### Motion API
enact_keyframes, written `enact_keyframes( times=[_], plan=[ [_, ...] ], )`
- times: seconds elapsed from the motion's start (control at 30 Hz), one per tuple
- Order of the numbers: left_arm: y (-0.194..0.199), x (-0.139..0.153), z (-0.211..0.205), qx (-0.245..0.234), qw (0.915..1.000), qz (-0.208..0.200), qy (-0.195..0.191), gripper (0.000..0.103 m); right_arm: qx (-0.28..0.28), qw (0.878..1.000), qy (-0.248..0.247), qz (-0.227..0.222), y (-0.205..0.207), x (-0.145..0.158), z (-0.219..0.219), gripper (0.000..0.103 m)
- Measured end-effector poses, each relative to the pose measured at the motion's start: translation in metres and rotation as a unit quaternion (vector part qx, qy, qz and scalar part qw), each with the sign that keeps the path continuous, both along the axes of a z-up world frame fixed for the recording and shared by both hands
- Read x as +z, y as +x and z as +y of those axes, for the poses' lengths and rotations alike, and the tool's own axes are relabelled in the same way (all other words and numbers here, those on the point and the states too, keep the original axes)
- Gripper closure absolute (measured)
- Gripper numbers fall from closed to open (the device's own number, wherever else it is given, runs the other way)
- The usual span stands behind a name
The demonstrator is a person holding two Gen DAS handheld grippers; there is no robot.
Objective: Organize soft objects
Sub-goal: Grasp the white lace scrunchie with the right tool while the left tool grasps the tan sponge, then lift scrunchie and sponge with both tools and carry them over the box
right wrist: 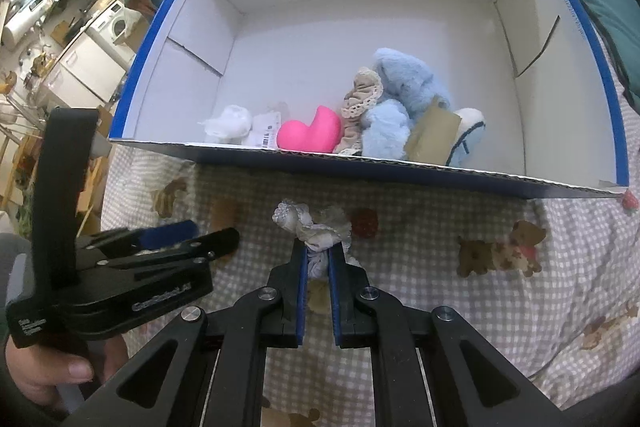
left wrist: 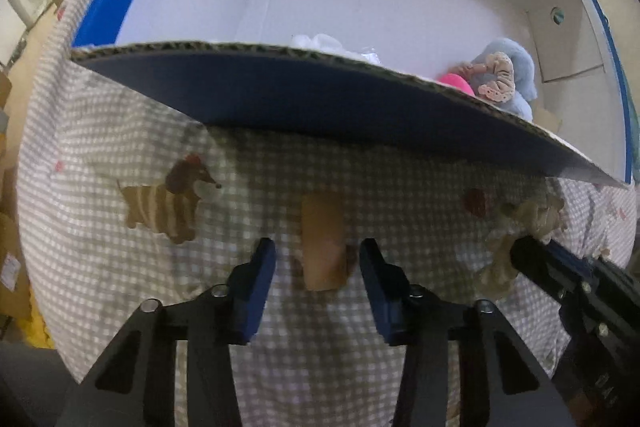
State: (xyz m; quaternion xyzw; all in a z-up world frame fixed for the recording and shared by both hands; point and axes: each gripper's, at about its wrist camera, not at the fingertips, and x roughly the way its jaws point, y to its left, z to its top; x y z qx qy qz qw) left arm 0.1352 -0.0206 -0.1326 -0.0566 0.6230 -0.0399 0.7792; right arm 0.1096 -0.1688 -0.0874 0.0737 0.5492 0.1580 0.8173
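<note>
Scrunchie [right wrist: 316,231] sits pinched in the right claw [right wrist: 318,259], just short of the box [right wrist: 400,171], likely bound for the 2 toys [right wrist: 400,95] inside. Left claw [left wrist: 318,259] hangs wide open, empty, above the checked cloth [left wrist: 120,147].

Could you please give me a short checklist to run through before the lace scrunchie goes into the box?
1. Right gripper shut on the white lace fabric scrunchie: ok.
2. Left gripper open and holding nothing: ok.
3. Free floor in the white cardboard box with blue edges, left of the pink heart-shaped plush: ok.
4. Scrunchie raised above the near box wall: not ok, lower in view.
5. Scrunchie lifted off the checked cloth: cannot tell.
</note>
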Motion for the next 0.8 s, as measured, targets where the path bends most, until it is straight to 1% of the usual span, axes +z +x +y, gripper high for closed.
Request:
enact_keyframes(
  times=[0.03, 0.1, 0.2, 0.3, 0.37, 0.53, 0.73, 0.8],
  plan=[
    [0.001, -0.001, 0.000, 0.000, 1.0000, 0.003, -0.005, 0.069, 0.001, 1.000, 0.000, 0.000, -0.001, 0.000, 0.000, 0.092],
    [0.004, -0.004, -0.001, -0.001, 0.9998, 0.012, -0.015, 0.091, 0.003, 1.000, 0.000, 0.002, -0.001, 0.000, 0.001, 0.092],
    [0.003, -0.001, -0.002, -0.005, 0.9999, 0.008, -0.012, 0.096, 0.004, 1.000, 0.000, 0.001, -0.001, -0.002, 0.004, 0.092],
    [-0.001, 0.005, -0.003, -0.015, 0.9998, -0.002, -0.013, 0.096, 0.003, 1.000, -0.001, 0.000, -0.002, -0.001, 0.003, 0.092],
    [-0.006, 0.011, -0.005, -0.015, 0.9998, -0.009, -0.001, 0.096, 0.002, 1.000, -0.007, 0.000, -0.002, 0.000, 0.002, 0.092],
    [-0.016, 0.022, 0.005, -0.002, 0.9998, -0.019, 0.004, 0.096, 0.006, 1.000, -0.013, -0.010, -0.005, 0.002, 0.005, 0.091],
    [-0.026, 0.039, 0.015, 0.013, 0.9990, -0.042, 0.001, 0.096, 0.008, 1.000, -0.020, -0.020, -0.013, 0.007, 0.004, 0.091],
    [-0.039, 0.049, 0.011, 0.015, 0.9983, -0.057, 0.002, 0.096, 0.008, 0.999, -0.021, -0.026, -0.015, 0.010, 0.003, 0.091]
  ],
)
